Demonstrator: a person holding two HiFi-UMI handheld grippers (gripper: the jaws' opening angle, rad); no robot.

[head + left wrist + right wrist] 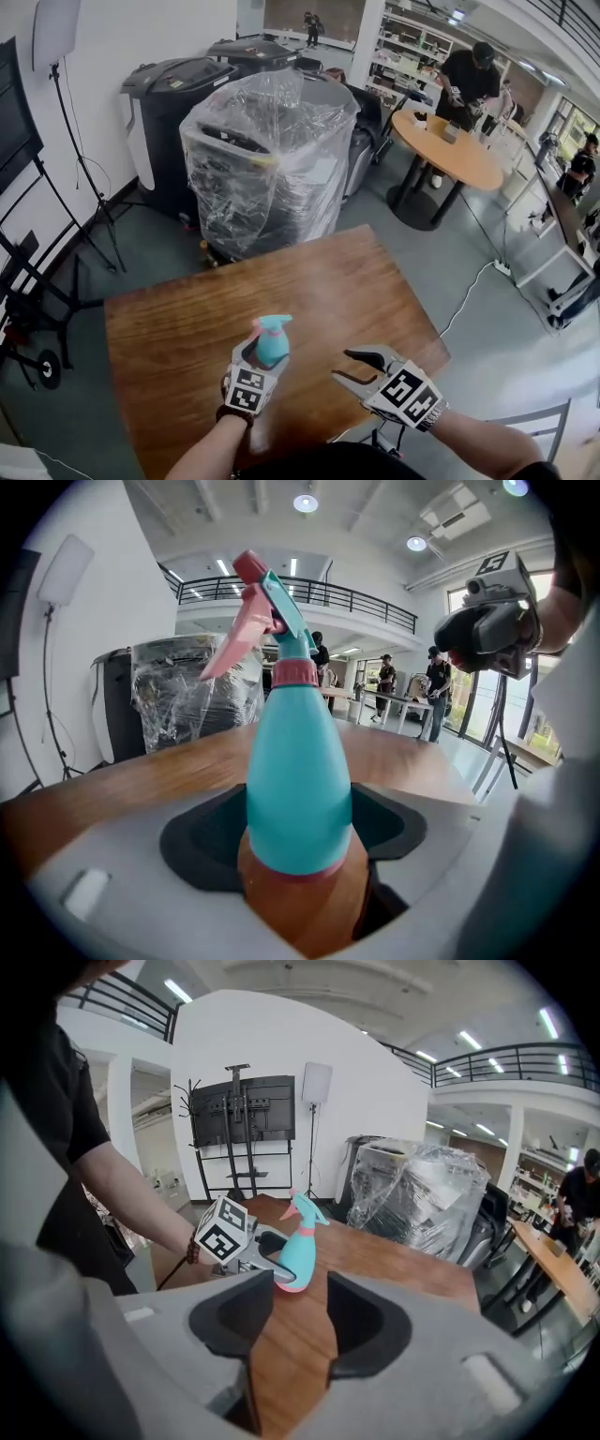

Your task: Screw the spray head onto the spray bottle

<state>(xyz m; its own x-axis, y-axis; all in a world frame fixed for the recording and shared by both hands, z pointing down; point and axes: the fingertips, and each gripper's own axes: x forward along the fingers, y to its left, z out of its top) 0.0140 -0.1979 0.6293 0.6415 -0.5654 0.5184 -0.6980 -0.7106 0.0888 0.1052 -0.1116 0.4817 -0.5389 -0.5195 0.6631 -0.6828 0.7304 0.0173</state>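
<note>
A teal spray bottle (273, 348) with a pink spray head (272, 323) on its neck stands upright near the front of the wooden table (178, 319). My left gripper (260, 354) is shut on the bottle's body. In the left gripper view the bottle (298, 780) fills the gap between the jaws, and the spray head (261, 597) points left. My right gripper (342, 366) hovers open to the right of the bottle, apart from it, with nothing between its jaws. The right gripper view shows the bottle (300, 1255) and the left gripper (267, 1262) ahead of the right gripper (291, 1321).
Behind the table stands a plastic-wrapped machine (267, 159), with black bins (173, 98) beside it. A person works at a round table (448, 148) at the back right. A light stand (58, 42) is at the left, and a chair (534, 427) is at the front right.
</note>
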